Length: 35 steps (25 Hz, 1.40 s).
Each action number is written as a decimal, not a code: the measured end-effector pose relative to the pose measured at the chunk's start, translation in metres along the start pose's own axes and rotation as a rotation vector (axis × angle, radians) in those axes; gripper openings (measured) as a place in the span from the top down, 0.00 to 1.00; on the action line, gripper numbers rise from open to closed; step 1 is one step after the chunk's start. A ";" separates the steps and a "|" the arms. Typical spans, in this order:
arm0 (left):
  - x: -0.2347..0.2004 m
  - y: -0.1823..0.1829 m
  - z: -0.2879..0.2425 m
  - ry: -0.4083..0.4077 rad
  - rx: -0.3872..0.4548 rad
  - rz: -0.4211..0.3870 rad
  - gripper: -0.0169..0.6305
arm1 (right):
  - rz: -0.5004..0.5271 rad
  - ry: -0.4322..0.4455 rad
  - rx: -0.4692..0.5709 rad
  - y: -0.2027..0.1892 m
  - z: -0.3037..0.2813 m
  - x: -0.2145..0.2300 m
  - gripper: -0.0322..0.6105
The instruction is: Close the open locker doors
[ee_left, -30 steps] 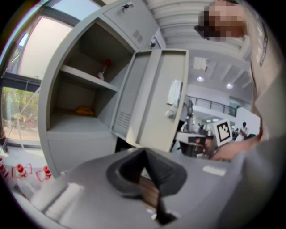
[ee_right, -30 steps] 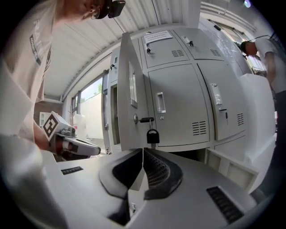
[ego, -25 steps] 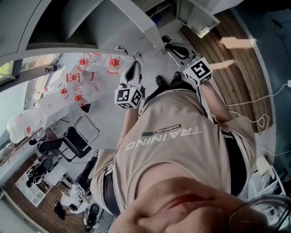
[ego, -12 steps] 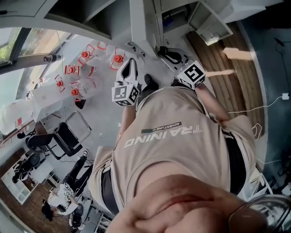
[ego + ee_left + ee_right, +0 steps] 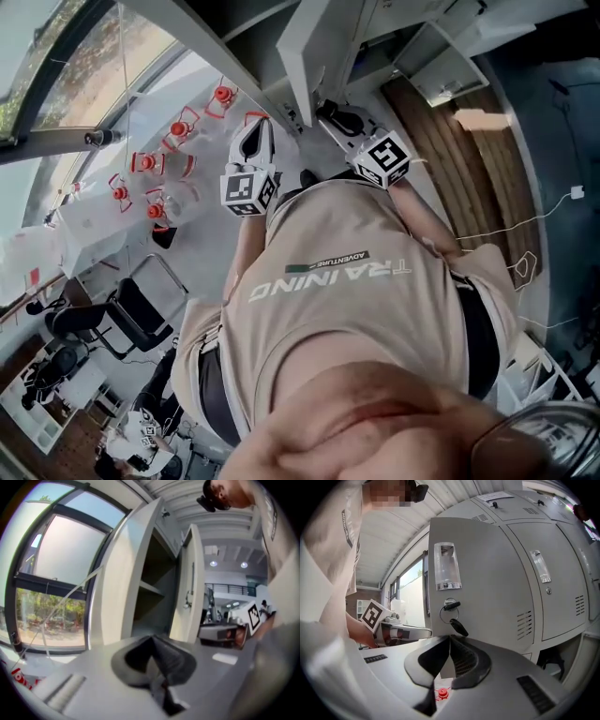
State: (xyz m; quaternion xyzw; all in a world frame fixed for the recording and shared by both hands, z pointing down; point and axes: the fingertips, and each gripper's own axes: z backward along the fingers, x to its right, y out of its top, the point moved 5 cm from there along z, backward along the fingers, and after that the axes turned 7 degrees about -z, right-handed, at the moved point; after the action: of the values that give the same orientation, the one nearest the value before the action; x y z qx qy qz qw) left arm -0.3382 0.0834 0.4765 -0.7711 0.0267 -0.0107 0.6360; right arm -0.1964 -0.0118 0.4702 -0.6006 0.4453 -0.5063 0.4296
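Left gripper view: locker doors [image 5: 190, 583] hang open, none closed yet; left tongs [image 5: 152, 641], right tongs [image 5: 450, 641] pressed together, empty.

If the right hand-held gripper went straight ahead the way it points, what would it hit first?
Probably the open locker door, on its front face just below the hanging key. The right hand-held gripper has its jaws shut; depth is hard to judge.

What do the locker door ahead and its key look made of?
Locker door: probably painted sheet metal, matte pale grey, judging by the pressed louvre slots. Key: metal, on a thin wire ring. Its black fob looks like plastic, slightly glossy.
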 end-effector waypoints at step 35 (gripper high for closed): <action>-0.052 -0.001 -0.039 -0.186 -0.018 0.050 0.97 | -0.044 -0.053 -0.060 0.011 -0.132 0.024 0.92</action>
State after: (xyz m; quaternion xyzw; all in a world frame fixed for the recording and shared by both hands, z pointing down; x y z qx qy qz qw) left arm -0.3921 0.0486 0.4855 -0.7736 -0.0133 0.0771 0.6288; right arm -0.3262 -0.0466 0.4811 -0.6360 0.4354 -0.4862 0.4117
